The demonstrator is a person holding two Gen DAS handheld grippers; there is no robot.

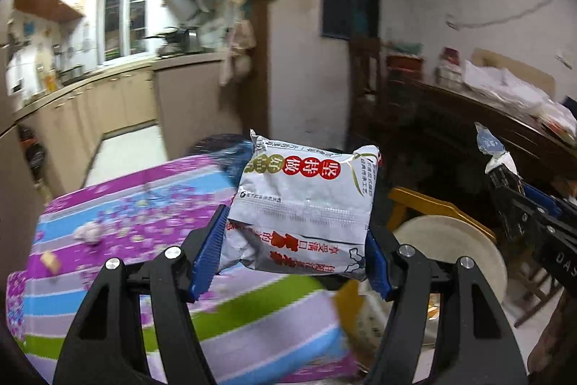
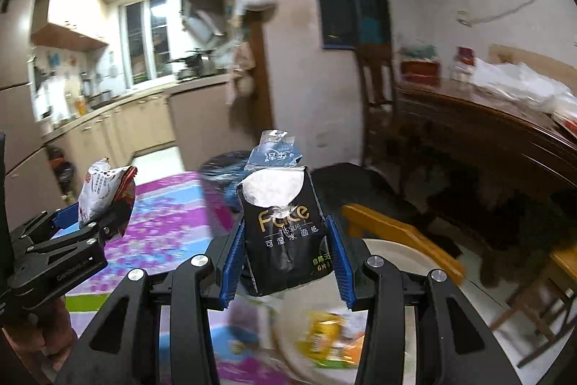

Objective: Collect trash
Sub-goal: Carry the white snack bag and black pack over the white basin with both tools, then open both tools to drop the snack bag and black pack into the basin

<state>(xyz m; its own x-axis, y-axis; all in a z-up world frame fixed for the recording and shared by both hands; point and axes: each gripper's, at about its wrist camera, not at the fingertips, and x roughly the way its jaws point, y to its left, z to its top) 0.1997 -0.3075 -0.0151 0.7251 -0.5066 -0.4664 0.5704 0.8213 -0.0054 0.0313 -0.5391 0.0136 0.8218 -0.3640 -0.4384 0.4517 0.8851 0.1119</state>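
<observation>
Left gripper (image 1: 294, 237) clamped on crinkled white snack wrapper (image 1: 303, 204); right gripper (image 2: 285, 253) clamped on soft black tissue pack (image 2: 285, 233), torn flap standing up. Both carried above striped floral tablecloth (image 1: 108, 240). Advisable: hold grip steady, keep thin film from slipping, release over round pale bin (image 2: 396, 258) below. Crumpled paper (image 1: 88, 233) remaining on cloth. Kitchen counter (image 1: 119, 74) beyond.

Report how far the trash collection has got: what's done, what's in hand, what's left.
Done: some wrappers, blurred, already lie in the round white bin beside the bed.
In hand: the left gripper is closed on a white snack wrapper, and the right gripper is closed on a black tissue packet; neither is dropped yet.
Left: a crumpled white wad and a small tan scrap lie on the striped bedcover.
</observation>
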